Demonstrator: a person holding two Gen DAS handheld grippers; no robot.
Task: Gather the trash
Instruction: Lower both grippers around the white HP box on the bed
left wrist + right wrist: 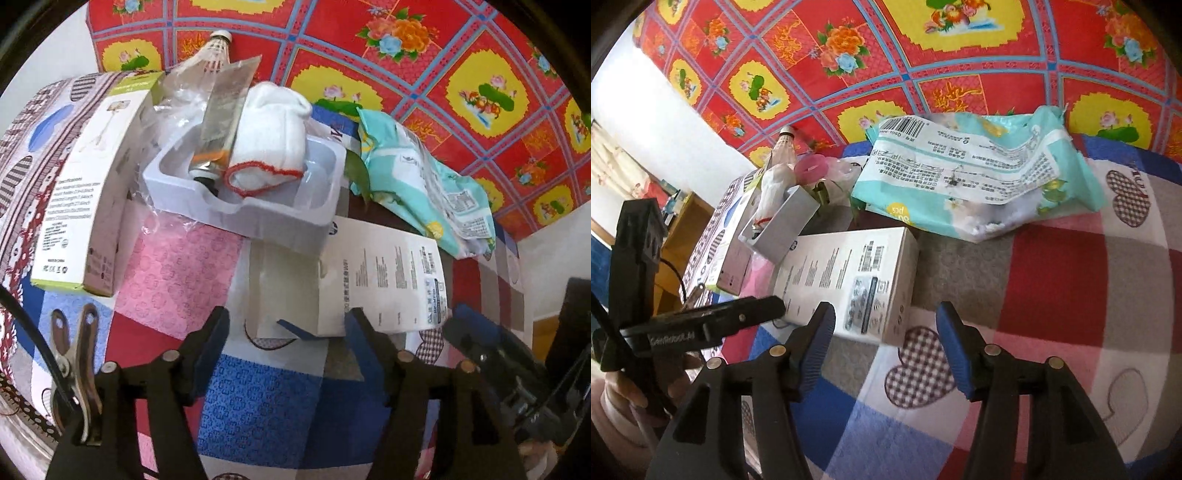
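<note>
The white box (846, 284) lies just ahead of both spread, empty tongs (288, 328) (886, 325), long axis toward eleven o'clock, right pair nearer.

"MADE IN CHINA" on green-edged box (85, 192).

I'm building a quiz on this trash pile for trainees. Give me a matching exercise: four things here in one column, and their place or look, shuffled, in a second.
Things:
1. white sock
2. shuttlecock
3. teal wipes pack
4. long white box

Descriptions:
A. crumpled, barcode showing
B. lying in the white plastic tray
C. at the far edge of the pile, cork tip up
D. flat on the cloth, nearest both claws

Pairs: 1-B, 2-C, 3-A, 4-D
</note>
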